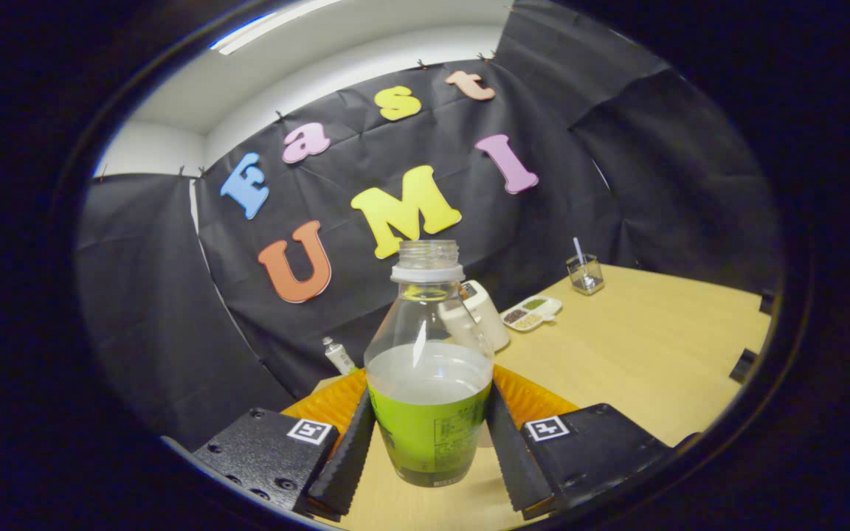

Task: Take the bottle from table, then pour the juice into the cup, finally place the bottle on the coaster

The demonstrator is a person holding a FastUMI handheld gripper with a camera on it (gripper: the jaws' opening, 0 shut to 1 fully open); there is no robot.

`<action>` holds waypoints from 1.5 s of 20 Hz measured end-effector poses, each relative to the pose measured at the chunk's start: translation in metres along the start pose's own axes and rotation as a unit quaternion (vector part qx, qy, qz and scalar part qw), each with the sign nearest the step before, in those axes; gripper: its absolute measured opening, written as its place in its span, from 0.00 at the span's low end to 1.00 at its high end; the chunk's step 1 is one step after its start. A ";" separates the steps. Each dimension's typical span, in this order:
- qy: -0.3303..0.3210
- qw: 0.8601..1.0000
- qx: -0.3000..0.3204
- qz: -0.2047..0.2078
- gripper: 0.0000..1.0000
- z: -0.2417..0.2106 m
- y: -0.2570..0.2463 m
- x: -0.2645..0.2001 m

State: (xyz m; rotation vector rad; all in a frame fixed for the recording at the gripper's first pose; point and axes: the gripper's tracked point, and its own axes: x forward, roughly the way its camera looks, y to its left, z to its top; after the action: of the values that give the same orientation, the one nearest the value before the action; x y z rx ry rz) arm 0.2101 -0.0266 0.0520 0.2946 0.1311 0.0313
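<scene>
- Gripping the bottle between both fingers, the claw holds it upright, uncapped, above the tabletop.
- An orange coaster lies just behind it.
- The cup stands beyond, toward 1 o'clock.
- Judgement: tilt slowly, mouth over the cup rim.

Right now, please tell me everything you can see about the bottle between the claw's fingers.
The bottle is clear plastic, with a wide rounded body narrowing to a threaded neck and a pale collar ring. It has no cap on. Green liquid fills roughly its lower half, and a green label wraps the lower body. It looks upright, slightly tilted in this view. The claw holds it: both fingers press on its lower sides. Behind it lie an orange coaster and the wooden table. Whether its base touches the table is unclear.
</scene>
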 end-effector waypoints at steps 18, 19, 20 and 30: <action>-0.008 0.986 -0.165 -0.037 0.82 -0.067 -0.019 0.137; 0.000 0.983 -0.177 -0.039 0.82 -0.073 -0.020 0.145; 0.007 0.981 -0.187 -0.043 0.82 -0.079 -0.022 0.152; 0.036 0.979 -0.189 -0.069 0.84 -0.117 -0.043 0.191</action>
State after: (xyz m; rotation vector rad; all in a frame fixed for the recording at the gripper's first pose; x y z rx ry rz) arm 0.3845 -0.0246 -0.0949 -0.0968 0.2135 -0.0705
